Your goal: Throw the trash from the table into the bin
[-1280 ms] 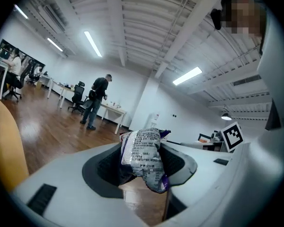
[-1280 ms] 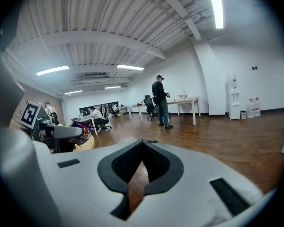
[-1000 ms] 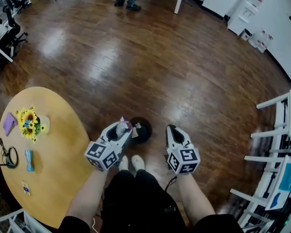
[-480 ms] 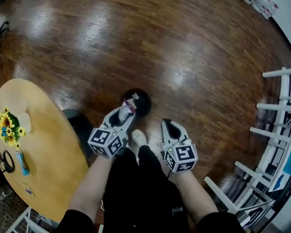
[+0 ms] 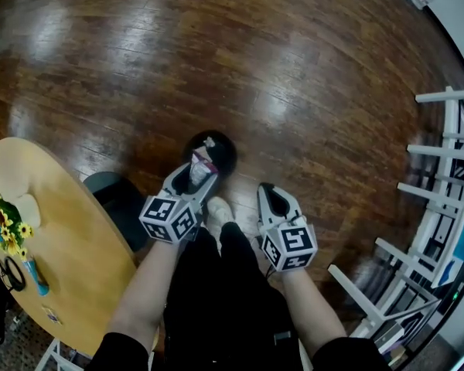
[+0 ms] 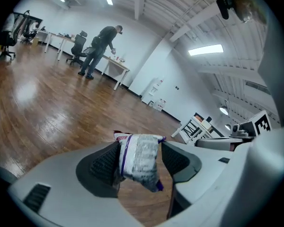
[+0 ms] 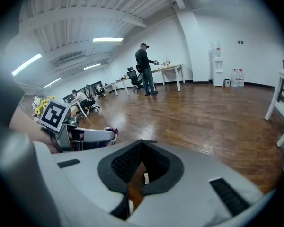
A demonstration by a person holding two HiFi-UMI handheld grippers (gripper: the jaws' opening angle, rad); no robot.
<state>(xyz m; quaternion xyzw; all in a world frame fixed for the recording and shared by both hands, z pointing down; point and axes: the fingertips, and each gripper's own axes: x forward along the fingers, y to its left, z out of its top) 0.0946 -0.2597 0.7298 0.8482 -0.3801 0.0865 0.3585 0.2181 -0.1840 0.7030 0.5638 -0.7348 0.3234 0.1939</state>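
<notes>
Opening left claw, crumpled silver wrapper between, purple edges, grey print

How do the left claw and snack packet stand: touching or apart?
Touching. The left gripper view shows the snack packet leaning on one pad of the left claw, whose jaws have just been opening. Floor shows beside the other pad.

In the head view the left forearm rises from seven o'clock to the left gripper, aimed toward one o'clock, its jaws just opening with a snack packet between them, while the right forearm points the right gripper toward eleven, jaws closed and empty.
</notes>
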